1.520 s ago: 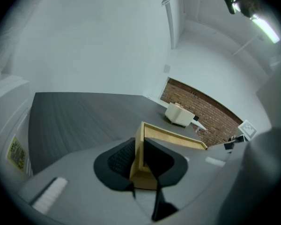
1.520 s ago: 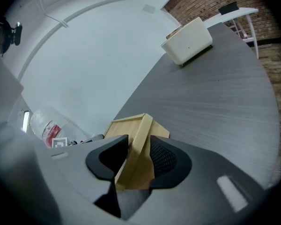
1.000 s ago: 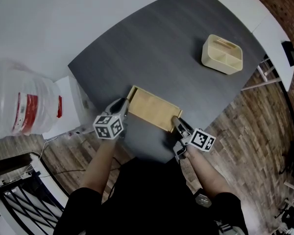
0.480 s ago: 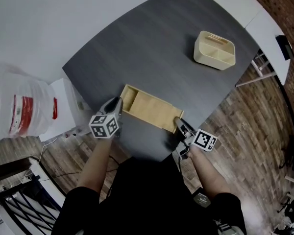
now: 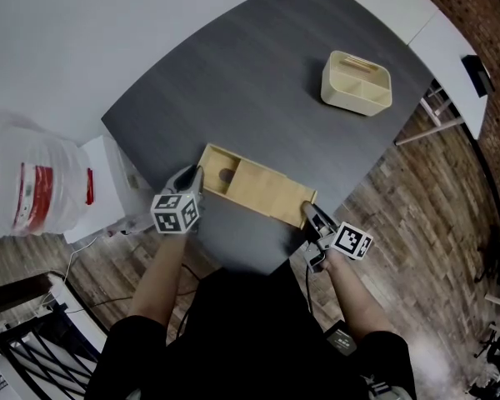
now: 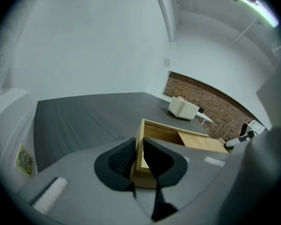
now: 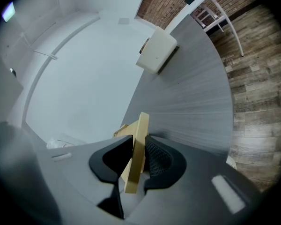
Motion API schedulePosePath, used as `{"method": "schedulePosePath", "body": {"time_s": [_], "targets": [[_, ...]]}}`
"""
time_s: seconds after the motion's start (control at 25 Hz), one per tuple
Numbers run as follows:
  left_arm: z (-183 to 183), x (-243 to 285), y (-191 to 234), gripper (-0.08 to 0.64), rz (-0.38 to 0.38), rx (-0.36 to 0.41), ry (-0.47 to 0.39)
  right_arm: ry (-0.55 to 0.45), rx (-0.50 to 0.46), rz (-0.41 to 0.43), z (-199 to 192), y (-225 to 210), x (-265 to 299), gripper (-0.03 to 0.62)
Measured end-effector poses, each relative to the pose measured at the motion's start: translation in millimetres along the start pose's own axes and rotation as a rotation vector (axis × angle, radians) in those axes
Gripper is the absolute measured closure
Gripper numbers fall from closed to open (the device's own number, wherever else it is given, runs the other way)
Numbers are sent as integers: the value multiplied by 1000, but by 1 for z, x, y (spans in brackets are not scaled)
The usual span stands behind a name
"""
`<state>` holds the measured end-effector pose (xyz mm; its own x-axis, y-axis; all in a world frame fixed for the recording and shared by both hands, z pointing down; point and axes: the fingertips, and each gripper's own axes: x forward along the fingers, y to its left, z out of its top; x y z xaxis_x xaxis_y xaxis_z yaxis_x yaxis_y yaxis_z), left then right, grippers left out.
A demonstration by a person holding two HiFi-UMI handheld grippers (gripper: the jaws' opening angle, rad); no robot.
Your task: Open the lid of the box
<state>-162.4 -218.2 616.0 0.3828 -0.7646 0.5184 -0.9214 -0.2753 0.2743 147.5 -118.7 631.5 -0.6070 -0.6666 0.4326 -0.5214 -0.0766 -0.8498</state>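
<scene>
A light wooden box with a sliding lid lies near the front edge of the dark table. My left gripper is shut on the box's left end wall. Its jaws have just been closing with that wall between them, and in the left gripper view the pads of the left gripper press the wall on both sides. My right gripper is shut on the lid's right end. The right gripper view shows the lid edge-on between the right gripper's pads. The box's left part stands uncovered.
A cream divided tray stands at the table's far right. A white plastic bag bulges beside the table at the left. The table's front edge runs just under both grippers, with wooden floor beyond it.
The right gripper has drawn the lid to the right, so more of the box's inside shows at the left end. The left gripper has stayed on the box.
</scene>
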Motion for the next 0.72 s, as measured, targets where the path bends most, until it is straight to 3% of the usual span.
{"method": "schedulePosePath", "body": {"time_s": [0.56, 0.72], "targets": [[0, 3, 2, 509, -11, 8, 14, -72, 12, -1, 11, -12, -23, 511], [-1, 4, 2, 509, -13, 13, 23, -86, 19, -53, 12, -23, -32, 514]]}}
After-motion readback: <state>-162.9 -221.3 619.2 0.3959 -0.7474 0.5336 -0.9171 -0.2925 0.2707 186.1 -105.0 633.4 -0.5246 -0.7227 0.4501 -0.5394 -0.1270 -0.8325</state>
